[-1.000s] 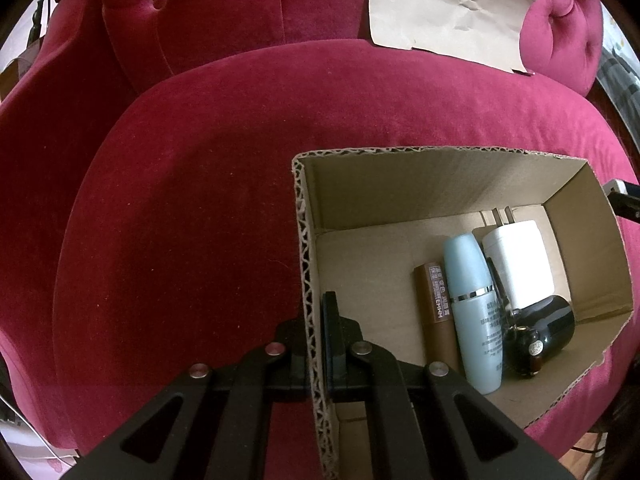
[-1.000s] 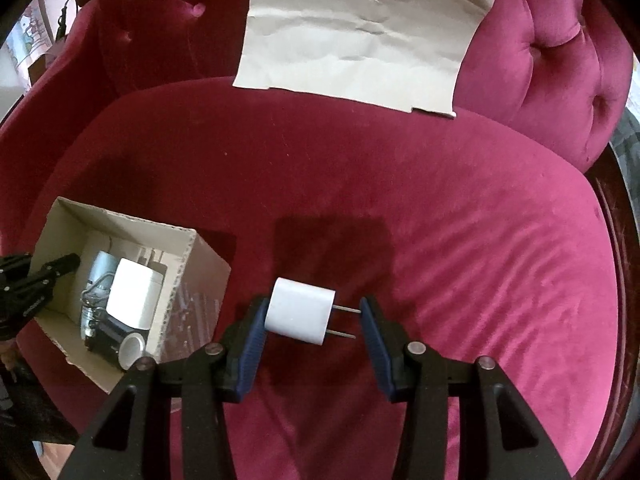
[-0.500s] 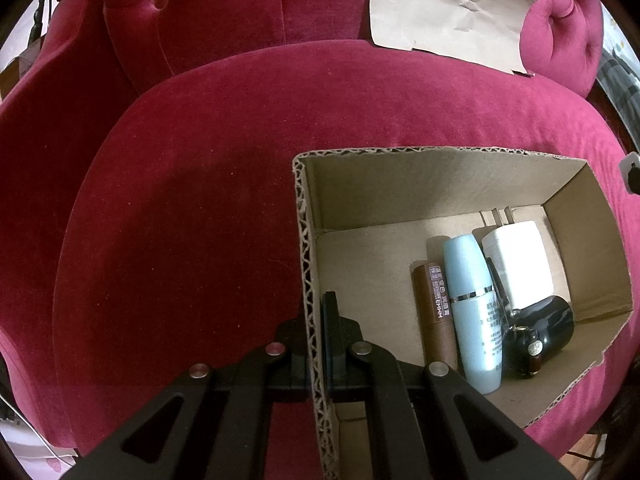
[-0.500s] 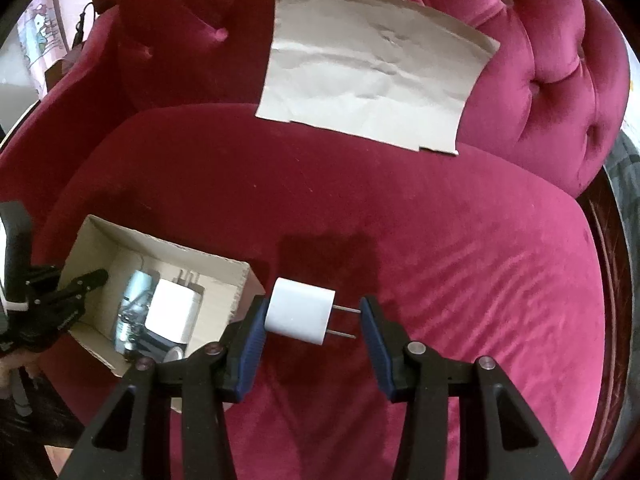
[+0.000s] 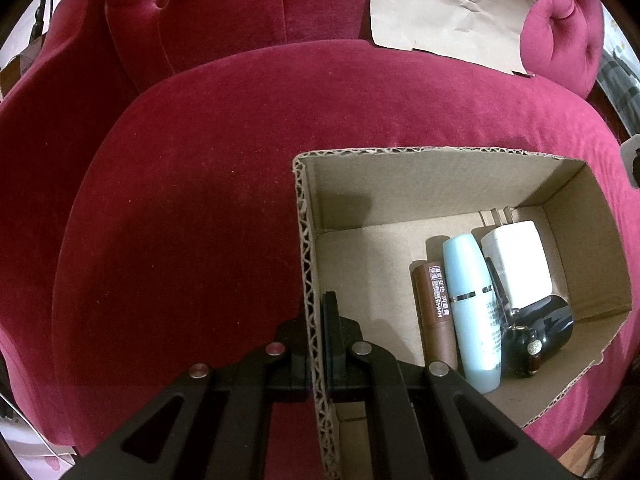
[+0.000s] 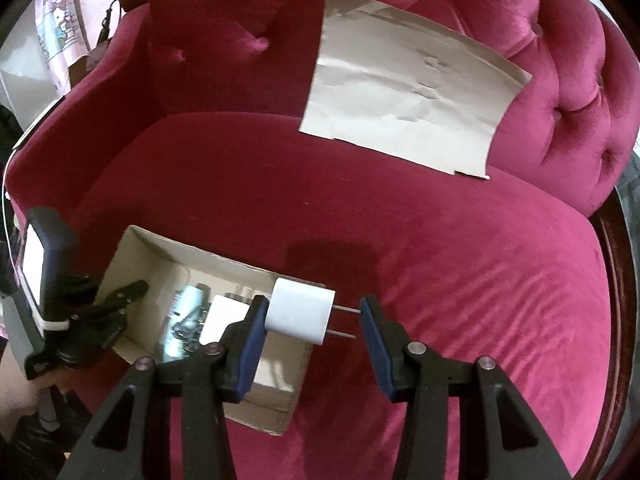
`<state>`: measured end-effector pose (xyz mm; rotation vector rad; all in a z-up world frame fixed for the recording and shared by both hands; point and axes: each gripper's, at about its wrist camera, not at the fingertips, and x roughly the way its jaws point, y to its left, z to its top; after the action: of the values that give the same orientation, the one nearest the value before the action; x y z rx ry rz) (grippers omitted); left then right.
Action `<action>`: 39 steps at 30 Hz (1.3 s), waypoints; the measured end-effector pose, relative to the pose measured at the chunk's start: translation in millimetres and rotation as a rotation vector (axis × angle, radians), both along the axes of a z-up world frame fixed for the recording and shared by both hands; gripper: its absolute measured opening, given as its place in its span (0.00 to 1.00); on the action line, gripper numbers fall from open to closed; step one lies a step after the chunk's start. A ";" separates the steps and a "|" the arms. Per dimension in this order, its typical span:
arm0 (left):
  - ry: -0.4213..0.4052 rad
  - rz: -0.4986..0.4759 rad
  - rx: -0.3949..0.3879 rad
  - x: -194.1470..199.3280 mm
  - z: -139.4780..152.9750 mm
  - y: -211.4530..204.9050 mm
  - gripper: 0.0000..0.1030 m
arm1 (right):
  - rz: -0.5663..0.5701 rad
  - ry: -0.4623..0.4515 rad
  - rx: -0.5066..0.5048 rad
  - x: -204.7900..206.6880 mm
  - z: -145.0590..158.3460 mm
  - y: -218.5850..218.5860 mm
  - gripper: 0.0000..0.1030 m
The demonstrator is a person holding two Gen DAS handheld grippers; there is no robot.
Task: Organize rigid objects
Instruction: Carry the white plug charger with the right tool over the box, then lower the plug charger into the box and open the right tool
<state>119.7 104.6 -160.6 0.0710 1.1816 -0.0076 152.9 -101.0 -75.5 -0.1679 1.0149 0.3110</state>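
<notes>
Jaws: left gripper [image 5: 320, 336] clamps cardboard box [image 5: 440, 184] wall | right gripper [image 6: 310, 320] holds white charger [image 6: 300, 316] | red velvet sofa [image 6: 360, 208]

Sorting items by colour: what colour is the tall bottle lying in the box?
Pale blue bottle with a thin silver band, clearest in the left wrist view.

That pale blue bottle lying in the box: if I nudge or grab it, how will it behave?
The pale blue bottle lies on its side and looks round, so it would probably roll, though the brown tube and the black jar hem it in. Its glossy, tapering body may slip between jaws. It looks rigid and unlikely to flex.
</notes>
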 end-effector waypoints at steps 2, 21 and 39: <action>-0.001 -0.003 0.002 -0.1 -0.3 0.1 0.03 | 0.006 0.002 0.001 -0.8 0.8 7.8 0.49; 0.000 0.000 -0.003 0.0 -0.5 0.9 0.03 | 0.030 0.060 0.041 -6.0 -15.6 65.6 0.49; 0.000 -0.001 -0.003 -0.1 -1.3 0.7 0.04 | -0.003 0.107 0.044 -10.0 -43.1 83.1 0.49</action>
<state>119.6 105.3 -161.8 0.0685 1.1812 -0.0104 142.9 -17.9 -118.6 -0.1111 1.1129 0.3425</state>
